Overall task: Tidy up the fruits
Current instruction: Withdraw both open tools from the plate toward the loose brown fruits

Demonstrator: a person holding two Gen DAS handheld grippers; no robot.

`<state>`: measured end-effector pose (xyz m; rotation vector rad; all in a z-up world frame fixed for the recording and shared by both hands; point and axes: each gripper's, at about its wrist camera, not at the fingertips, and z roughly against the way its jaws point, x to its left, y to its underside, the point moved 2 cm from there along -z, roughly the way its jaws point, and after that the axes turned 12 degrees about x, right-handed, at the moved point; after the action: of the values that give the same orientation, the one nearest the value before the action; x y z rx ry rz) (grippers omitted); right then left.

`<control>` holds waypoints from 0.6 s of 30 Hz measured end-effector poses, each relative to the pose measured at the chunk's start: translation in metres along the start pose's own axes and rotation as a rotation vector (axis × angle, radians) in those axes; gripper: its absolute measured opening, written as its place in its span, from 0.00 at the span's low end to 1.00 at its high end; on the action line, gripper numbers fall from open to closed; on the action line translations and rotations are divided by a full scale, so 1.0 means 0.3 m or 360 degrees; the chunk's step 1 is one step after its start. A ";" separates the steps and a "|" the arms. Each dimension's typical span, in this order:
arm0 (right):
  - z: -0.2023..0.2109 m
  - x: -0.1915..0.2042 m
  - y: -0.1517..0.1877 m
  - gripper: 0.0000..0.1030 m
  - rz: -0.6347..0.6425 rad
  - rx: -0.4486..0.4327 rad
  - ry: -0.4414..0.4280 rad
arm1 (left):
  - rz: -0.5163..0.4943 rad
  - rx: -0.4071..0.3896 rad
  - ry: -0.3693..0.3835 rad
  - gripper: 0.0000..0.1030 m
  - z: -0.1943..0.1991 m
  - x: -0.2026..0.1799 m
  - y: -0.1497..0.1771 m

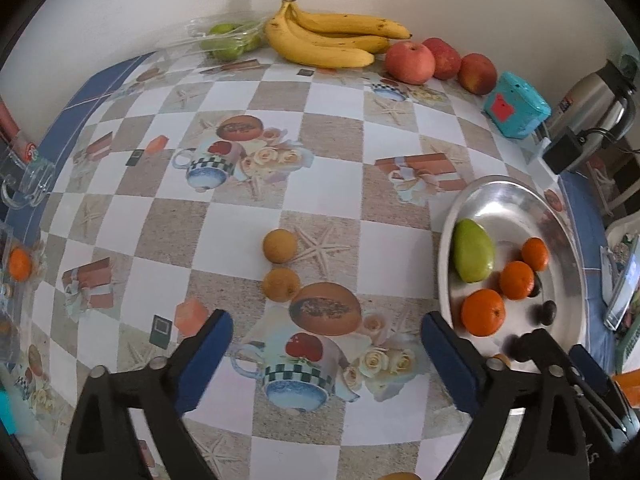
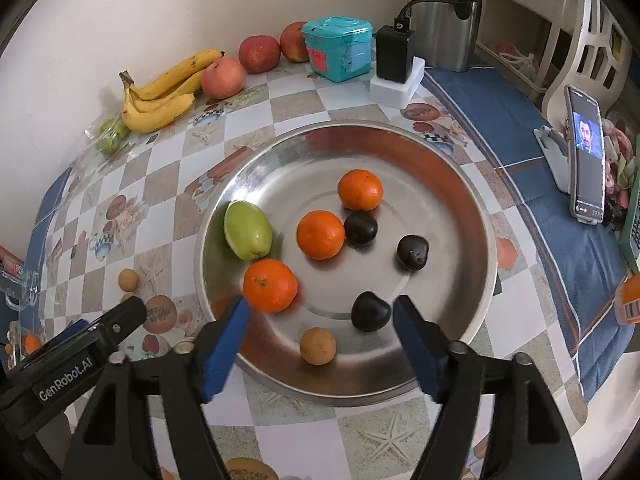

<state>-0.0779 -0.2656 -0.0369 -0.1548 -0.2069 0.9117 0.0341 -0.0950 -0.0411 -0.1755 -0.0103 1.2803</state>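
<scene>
A round steel tray [image 2: 452,184] holds a green mango [image 2: 247,230], three oranges [image 2: 320,234], three dark fruits [image 2: 413,252] and one small brown fruit [image 2: 318,345]. My right gripper [image 2: 320,320] is open and empty, low over the tray's near side above the brown fruit. My left gripper [image 1: 327,334] is open and empty over the tablecloth, left of the tray [image 1: 504,200]. Two small brown fruits [image 1: 279,245] lie on the cloth just ahead of it. The right gripper [image 1: 556,354] shows in the left wrist view.
Bananas [image 1: 332,38], three apples [image 1: 410,62] and a clear box of green fruit [image 1: 228,40] line the far wall. A teal box [image 2: 340,48], a charger [image 2: 394,56], a steel kettle [image 2: 448,12] and a phone on a stand [image 2: 586,160] stand behind and right of the tray.
</scene>
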 end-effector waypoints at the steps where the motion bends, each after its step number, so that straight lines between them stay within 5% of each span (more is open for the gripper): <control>1: 0.000 -0.001 -0.001 0.79 -0.0002 -0.0003 0.0004 | 0.0009 0.0000 -0.0008 1.00 -0.001 0.006 -0.001; 18: -0.002 0.010 -0.007 0.81 0.0020 -0.0021 0.0003 | 0.0035 0.0017 -0.0068 1.00 -0.013 0.031 -0.011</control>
<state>-0.0745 -0.2646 -0.0367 -0.1696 -0.2107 0.9229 0.0402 -0.0876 -0.0453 -0.1393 -0.0380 1.3060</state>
